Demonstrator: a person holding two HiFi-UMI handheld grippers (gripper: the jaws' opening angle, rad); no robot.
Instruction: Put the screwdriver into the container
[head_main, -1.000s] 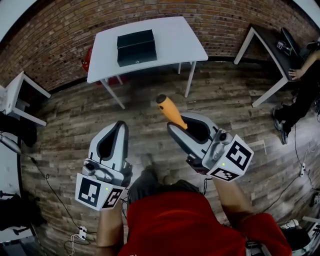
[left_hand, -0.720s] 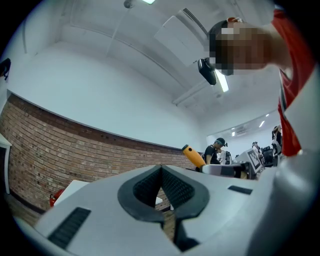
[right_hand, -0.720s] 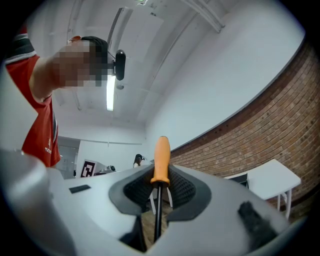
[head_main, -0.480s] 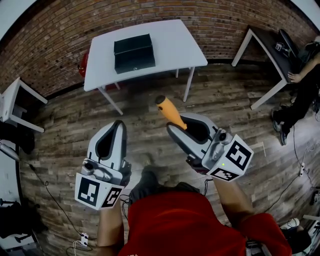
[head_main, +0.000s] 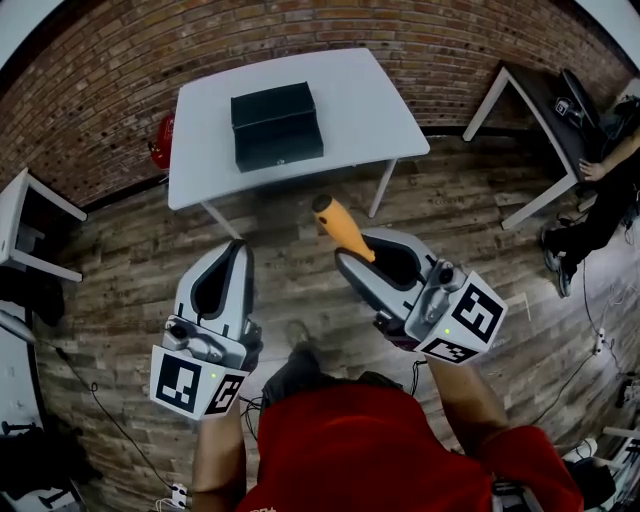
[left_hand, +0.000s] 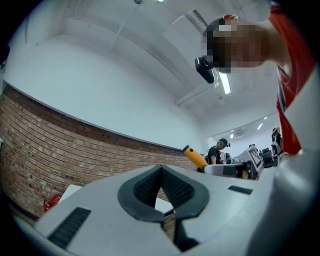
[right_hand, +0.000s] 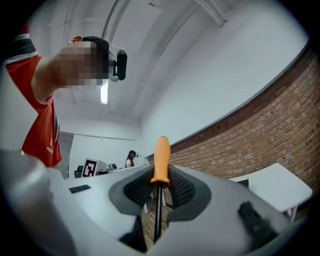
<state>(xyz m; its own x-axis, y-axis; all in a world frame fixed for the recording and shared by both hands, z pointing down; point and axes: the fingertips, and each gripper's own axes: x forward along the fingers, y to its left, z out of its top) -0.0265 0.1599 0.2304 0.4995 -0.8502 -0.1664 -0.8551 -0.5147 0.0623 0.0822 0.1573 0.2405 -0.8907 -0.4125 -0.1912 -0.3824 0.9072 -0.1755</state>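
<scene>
Brickwork, right gripper clamps screwdriver — (tip hidden)

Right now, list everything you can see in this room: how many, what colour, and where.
table: one, white, ahead by the wall
box: one, black, on that table
red object: one, behind the table's left end, too small to identify
side table: one, white, left edge
desk: one, dark top with white legs, upper right
other person: one, dark clothes, beside the desk
wall: brick, red-brown, behind the tables
floor: brown wood planks, underfoot
screwdriver: one, orange handle, gripped in the right tool
left tool: one, grey, shut and empty
right tool: one, grey, shut on the screwdriver
shirt: red, bottom centre
</scene>
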